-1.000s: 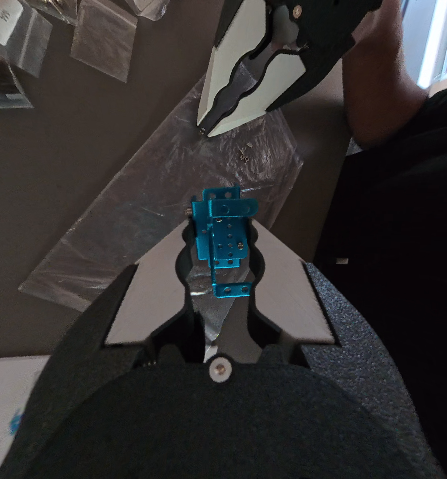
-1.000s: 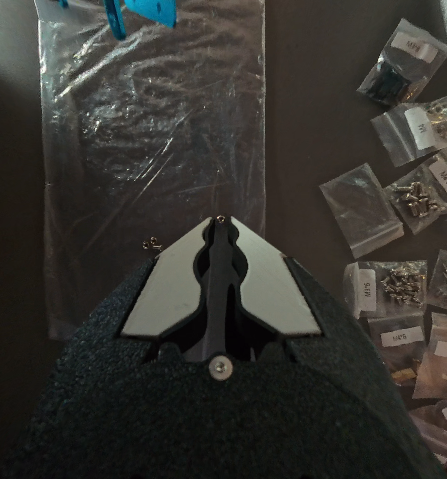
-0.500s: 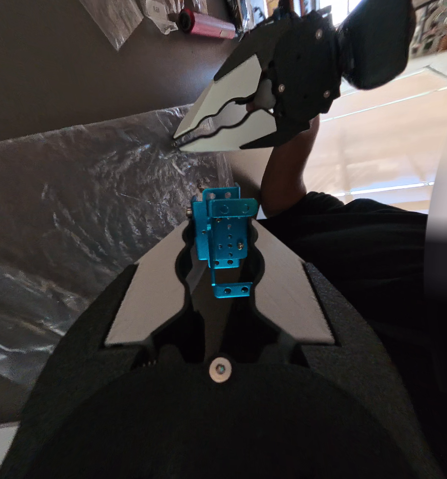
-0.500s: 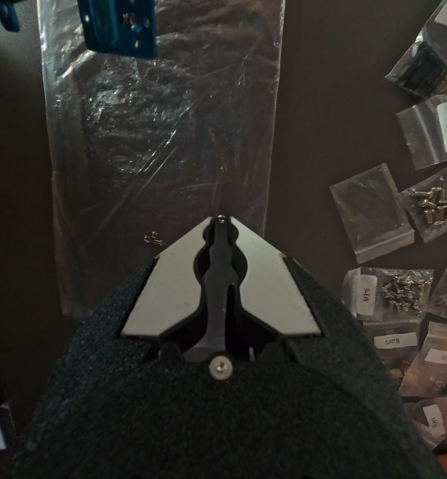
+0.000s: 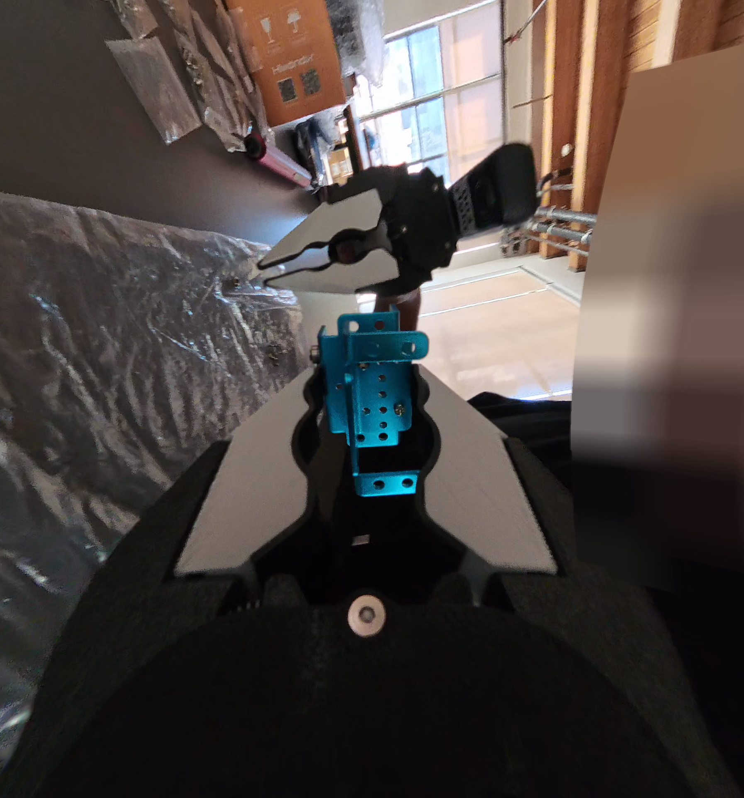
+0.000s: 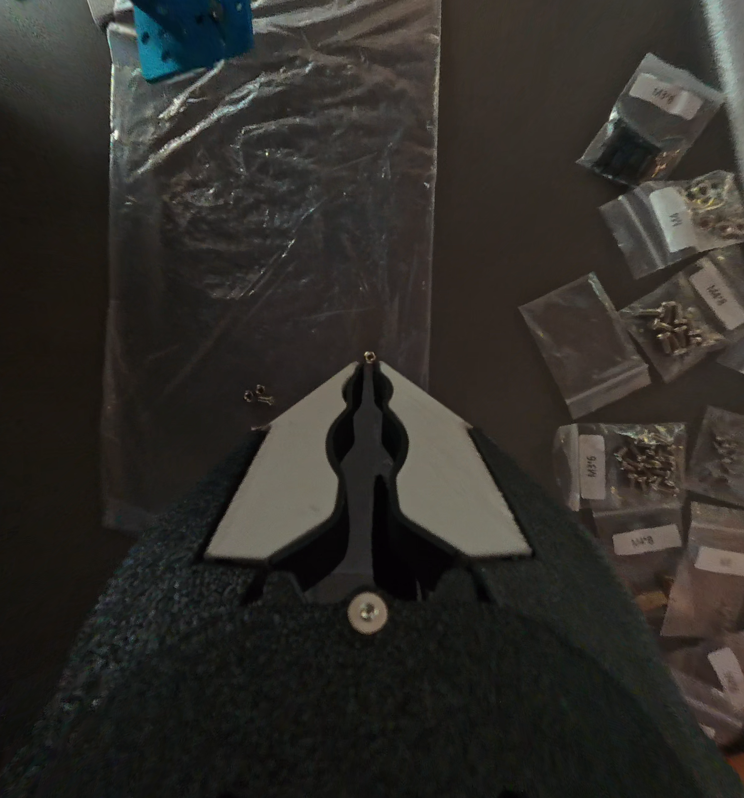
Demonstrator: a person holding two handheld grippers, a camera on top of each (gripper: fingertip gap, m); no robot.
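Left wrist view. Left gripper (image 5: 363,380): white wedge fingers on a black pebbled body, jaws clamped on a blue metal bracket (image 5: 368,401). Bracket: anodised, folded, drilled with round holes, fitted with small screws; it stood between the fingertips and reached past them, lifted off the worktop (image 5: 81,129). Worktop: dark, matt. Clear plastic sheet (image 5: 102,345): crinkled, glossy, spread over the worktop beside the gripper. Right gripper (image 5: 261,273): farther off, tips over the sheet's far edge, jaws nearly closed. Loose screws (image 5: 275,352): tiny, on the sheet near the bracket. Cardboard box (image 5: 292,56) and pink tube (image 5: 275,157): at the worktop's far edge.

Right wrist view. Right gripper (image 6: 368,362): same build, jaws pinched on a small screw (image 6: 368,355) that stuck out at the very tips, above the sheet's (image 6: 275,194) near edge. Two loose screws (image 6: 258,395): on the sheet just left of the fingers. Blue bracket (image 6: 189,39): over the sheet's far left corner, well apart from these jaws. Small labelled zip bags (image 6: 646,462): clear, holding metal fasteners, crowded along the worktop's (image 6: 491,172) right edge.
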